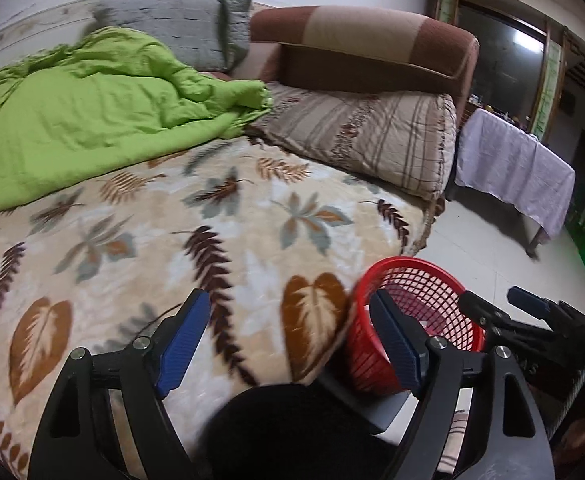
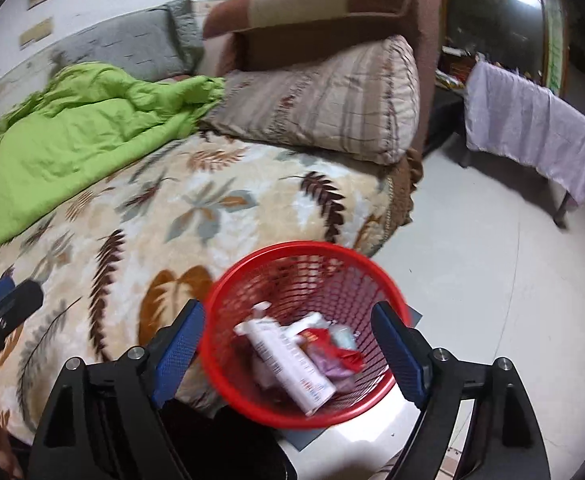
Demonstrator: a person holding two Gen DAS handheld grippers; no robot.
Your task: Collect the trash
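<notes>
Red mesh basket [image 2: 304, 344]: stands on the floor tight against the bed's corner, probably so that litter from the bed drops straight in; in the right wrist view it fills 6 o'clock.
Trash: a white tube [image 2: 288, 360], a red wrapper [image 2: 332, 344] and some pale scraps lie in the basket's bottom; the blur keeps me from naming the scraps.
Right gripper [image 2: 288, 352]: jaws wide apart, nothing between the blue pads, held above the basket mouth.
Left gripper [image 1: 288, 344]: also spread wide and empty, over the bed's edge, the basket rim at its 3 o'clock.
Leaf-print blanket [image 1: 152, 240]: covers the bed; no litter shows on it in either view.
Green duvet [image 1: 92, 120]: bunched at 10 o'clock; its folds could hide something.
Striped pillow [image 1: 372, 136]: at 1 o'clock, under a brown bolster [image 1: 372, 36].
Grey cushion [image 1: 180, 28]: at 11 o'clock by the wall.
Draped table [image 2: 532, 140]: at 2 o'clock across bare floor, well apart from the basket.
</notes>
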